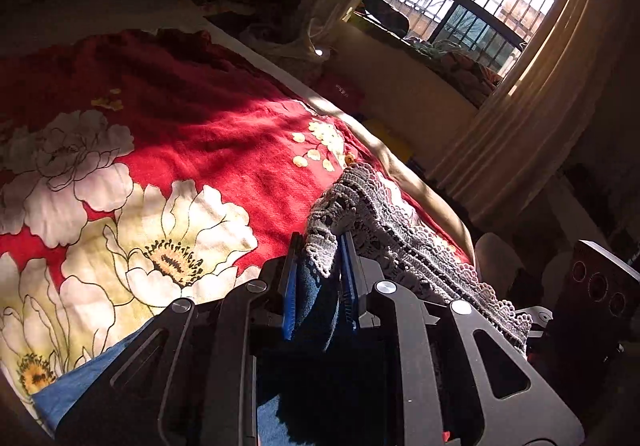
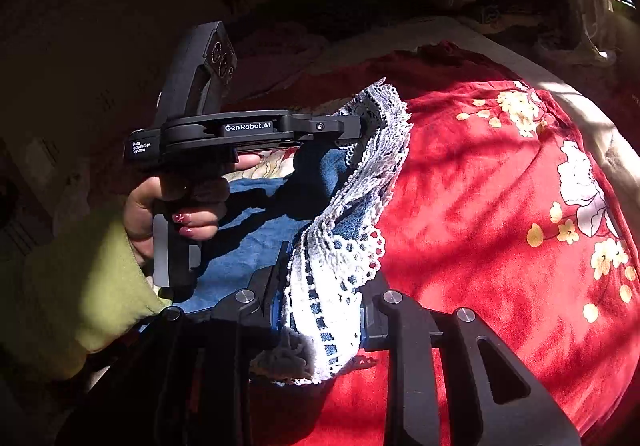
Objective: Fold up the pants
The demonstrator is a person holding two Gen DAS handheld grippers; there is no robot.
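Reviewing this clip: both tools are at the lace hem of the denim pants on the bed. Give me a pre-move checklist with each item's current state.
1. Left tool clamped on lace hem: ok.
2. Right tool clamped on the hem: ok.
3. Both grips catch denim as well as lace: cannot tell.
4. Hem between the tools taut: not ok, it sags and bunches.
5. Red floral bedspread ahead free of objects: ok.
6. Rest of the denim pants lying flat: cannot tell.
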